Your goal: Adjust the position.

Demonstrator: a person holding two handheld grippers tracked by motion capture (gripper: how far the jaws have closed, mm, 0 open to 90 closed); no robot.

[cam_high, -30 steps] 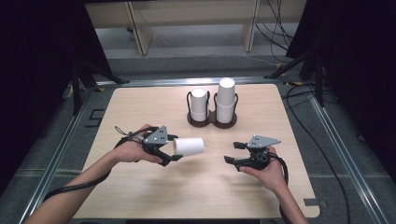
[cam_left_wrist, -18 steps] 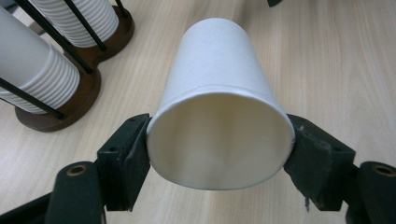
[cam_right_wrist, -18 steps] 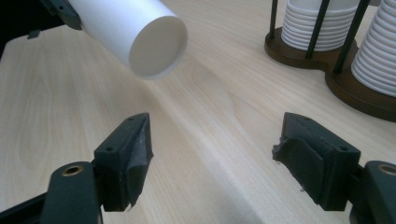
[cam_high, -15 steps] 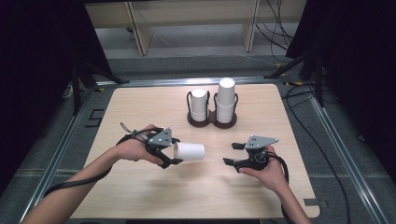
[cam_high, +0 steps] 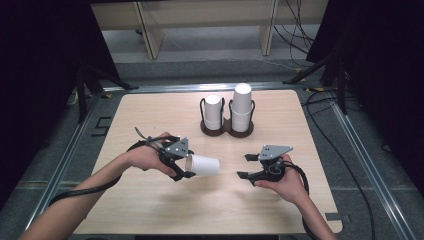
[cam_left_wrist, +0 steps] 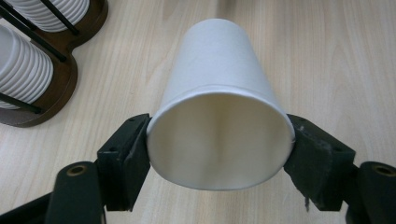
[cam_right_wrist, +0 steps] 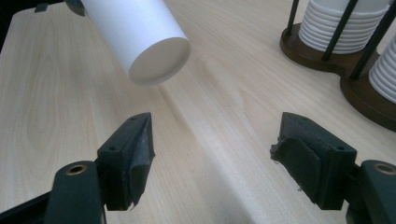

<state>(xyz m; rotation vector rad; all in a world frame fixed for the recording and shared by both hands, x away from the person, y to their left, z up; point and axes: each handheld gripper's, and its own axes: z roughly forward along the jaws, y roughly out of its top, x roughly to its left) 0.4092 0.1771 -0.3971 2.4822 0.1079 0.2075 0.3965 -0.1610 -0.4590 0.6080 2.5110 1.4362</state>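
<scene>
A white paper cup [cam_high: 205, 165] lies on its side above the wooden table [cam_high: 150, 120], base pointing right. My left gripper [cam_high: 186, 165] is shut on its rim. In the left gripper view both black pads press the cup [cam_left_wrist: 219, 116] at the mouth, with my left gripper [cam_left_wrist: 219, 154] looking into it. My right gripper [cam_high: 246, 166] stands open a short way right of the cup's base, with nothing between its fingers. In the right gripper view the cup [cam_right_wrist: 140, 37] hangs at upper left, beyond my right gripper [cam_right_wrist: 215, 149].
A dark wooden holder [cam_high: 227, 131] with wire posts stands at the table's far middle. It holds two stacks of white cups, a shorter one [cam_high: 213, 111] and a taller one [cam_high: 241, 107]. The holder [cam_right_wrist: 327, 56] is at the right gripper view's upper right.
The left gripper with the cup has drifted slightly toward the near edge and right. The right hand has hardly moved.
</scene>
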